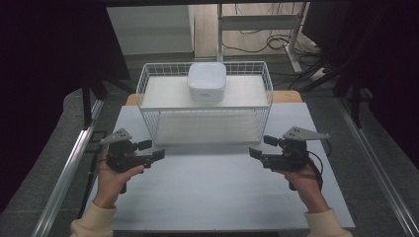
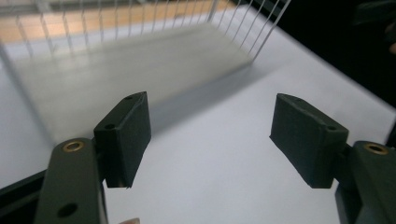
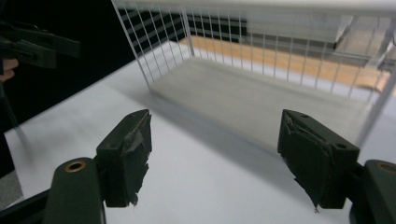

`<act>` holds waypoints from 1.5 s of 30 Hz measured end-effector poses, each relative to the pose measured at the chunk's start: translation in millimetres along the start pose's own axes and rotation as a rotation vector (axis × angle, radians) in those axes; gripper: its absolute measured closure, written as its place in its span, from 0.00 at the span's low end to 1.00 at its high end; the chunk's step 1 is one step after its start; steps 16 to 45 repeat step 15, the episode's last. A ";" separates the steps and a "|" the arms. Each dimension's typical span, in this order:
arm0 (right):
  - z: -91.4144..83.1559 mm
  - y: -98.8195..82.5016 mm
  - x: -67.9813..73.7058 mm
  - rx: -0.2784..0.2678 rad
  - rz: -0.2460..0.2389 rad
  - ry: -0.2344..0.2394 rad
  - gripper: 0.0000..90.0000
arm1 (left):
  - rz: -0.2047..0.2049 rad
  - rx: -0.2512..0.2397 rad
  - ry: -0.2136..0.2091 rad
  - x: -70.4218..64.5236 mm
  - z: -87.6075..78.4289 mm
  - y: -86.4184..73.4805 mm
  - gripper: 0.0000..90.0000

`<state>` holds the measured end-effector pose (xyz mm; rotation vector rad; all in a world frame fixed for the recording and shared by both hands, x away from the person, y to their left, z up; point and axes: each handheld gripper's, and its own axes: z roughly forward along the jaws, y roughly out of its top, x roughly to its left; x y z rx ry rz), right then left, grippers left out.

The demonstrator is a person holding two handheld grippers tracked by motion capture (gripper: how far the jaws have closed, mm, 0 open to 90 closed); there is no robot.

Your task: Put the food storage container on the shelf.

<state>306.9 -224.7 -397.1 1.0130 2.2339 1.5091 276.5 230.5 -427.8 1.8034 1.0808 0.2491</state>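
Note:
A white wire rack (image 1: 205,101) stands at the back middle of the table, and a white square lidded box (image 1: 206,81) rests on its upper shelf. My left gripper (image 1: 151,149) hovers at the left, in front of the rack's left corner, jaws open and bare. My right gripper (image 1: 262,146) hovers at the right, in front of the rack's right corner, jaws open too. In the left gripper view the black pads (image 2: 125,135) stand wide apart over the tabletop, the rack's lower shelf (image 2: 126,70) beyond. The right gripper view shows its pads (image 3: 128,154) apart, rack (image 3: 261,88) ahead.
The pale grey tabletop (image 1: 212,187) spreads between my hands and the front edge. Metal rails (image 1: 69,168) run along both sides. A desk frame and cables (image 1: 276,39) lie on the floor behind the table. The left gripper (image 3: 32,46) shows far off in the right gripper view.

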 end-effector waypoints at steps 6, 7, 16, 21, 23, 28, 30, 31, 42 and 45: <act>2.9 -38.2 -7.3 0.029 0.028 -0.019 0.26 | -0.009 0.026 0.031 3.1 6.5 -21.3 0.30; 6.6 -49.8 -10.6 0.035 0.043 -0.028 0.25 | -0.008 0.028 0.040 3.5 7.6 -23.6 0.30; 7.1 -51.5 -7.1 0.038 -0.004 -0.061 0.21 | 0.013 0.027 0.063 1.8 3.7 -30.8 0.29; 7.1 -51.5 -7.1 0.038 -0.004 -0.061 0.21 | 0.013 0.027 0.063 1.8 3.7 -30.8 0.29; 7.1 -51.5 -7.1 0.038 -0.004 -0.061 0.21 | 0.013 0.027 0.063 1.8 3.7 -30.8 0.29; 7.1 -51.5 -7.1 0.038 -0.004 -0.061 0.21 | 0.013 0.027 0.063 1.8 3.7 -30.8 0.29; 7.1 -51.5 -7.1 0.038 -0.004 -0.061 0.21 | 0.013 0.027 0.063 1.8 3.7 -30.8 0.29; 7.1 -51.5 -7.1 0.038 -0.004 -0.061 0.21 | 0.013 0.027 0.063 1.8 3.7 -30.8 0.29; 7.1 -51.5 -7.1 0.038 -0.004 -0.061 0.21 | 0.013 0.027 0.063 1.8 3.7 -30.8 0.29; 7.1 -51.5 -7.1 0.038 -0.004 -0.061 0.21 | 0.013 0.027 0.063 1.8 3.7 -30.8 0.29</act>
